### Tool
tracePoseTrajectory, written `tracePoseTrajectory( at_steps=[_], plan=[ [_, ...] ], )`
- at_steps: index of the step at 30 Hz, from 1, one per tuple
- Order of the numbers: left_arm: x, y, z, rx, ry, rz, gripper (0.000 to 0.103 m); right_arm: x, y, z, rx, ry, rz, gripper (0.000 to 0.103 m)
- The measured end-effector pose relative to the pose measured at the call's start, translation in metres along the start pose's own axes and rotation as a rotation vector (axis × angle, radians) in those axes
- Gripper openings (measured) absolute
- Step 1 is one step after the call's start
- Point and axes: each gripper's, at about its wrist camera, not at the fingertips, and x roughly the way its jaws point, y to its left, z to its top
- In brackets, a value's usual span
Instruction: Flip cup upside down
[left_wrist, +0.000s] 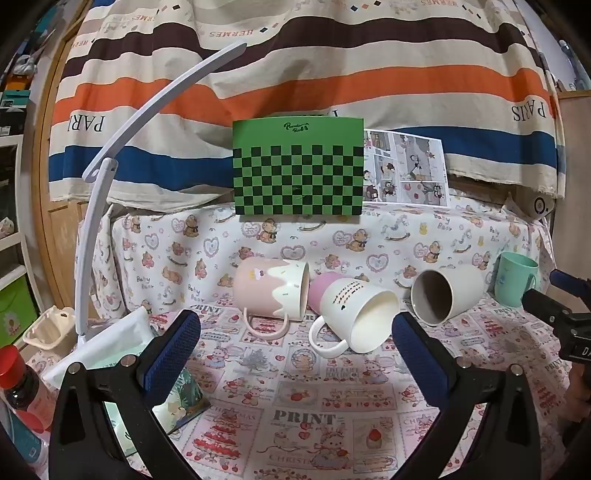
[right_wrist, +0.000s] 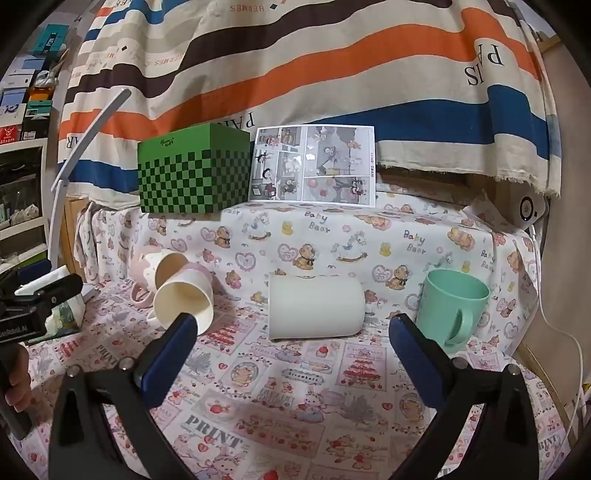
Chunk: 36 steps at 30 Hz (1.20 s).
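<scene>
1. Ahead of both grippers, the patterned tablecloth (right_wrist: 295, 398) is soft and wrinkled, so set rims down gently.
2. Plain cream cup (right_wrist: 316, 308), smooth and cylindrical, lies sideways just beyond the spread, empty right gripper (right_wrist: 291, 332); clamp its wall, then rotate.
3. White handled mug (left_wrist: 356, 319), glossy, lies sideways ahead of the spread, empty left gripper (left_wrist: 295, 328).
4. Mint mug (right_wrist: 452, 306) stands upright, right of centre.

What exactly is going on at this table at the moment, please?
A person holds two open grippers, the left gripper and the right gripper, above a patterned tablecloth, gripping nothing. The pink drip-glazed mug, white handled mug and plain white cup lie sideways; the mint green plastic mug stands upright.
</scene>
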Motion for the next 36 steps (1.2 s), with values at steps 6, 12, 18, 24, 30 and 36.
tracePoseTrajectory(
  at_steps=[6,12,18,24,30,36],
  plan=[
    [-0.0009,-0.0047,0.0027,0.002,-0.001,-0.021,0.103,0.0002,-0.0008,0.0001,0.012,0.001,0.005,0.103],
    [-0.0047,-0.006,0.0018,0.006,-0.002,0.003,0.103,0.0004,-0.0008,0.0001,0.011,0.002,0.005,0.103],
    [0.0003,-0.0013,0.0012,-0.001,0.002,0.006,0.103,0.0003,-0.0009,0.0002,0.012,0.002,0.005,0.103],
    [0.0001,-0.0001,0.0006,0.0,0.0,0.005,0.103,0.0002,-0.0009,0.0004,0.012,0.002,0.005,0.103],
    [0.0001,0.0005,0.0002,0.001,-0.001,0.002,0.103,0.0001,-0.0008,0.0006,0.012,0.002,0.005,0.103],
    [0.0,0.0004,0.0001,0.001,-0.002,0.003,0.103,0.0002,-0.001,0.0005,0.012,0.003,0.005,0.103]
  ],
)
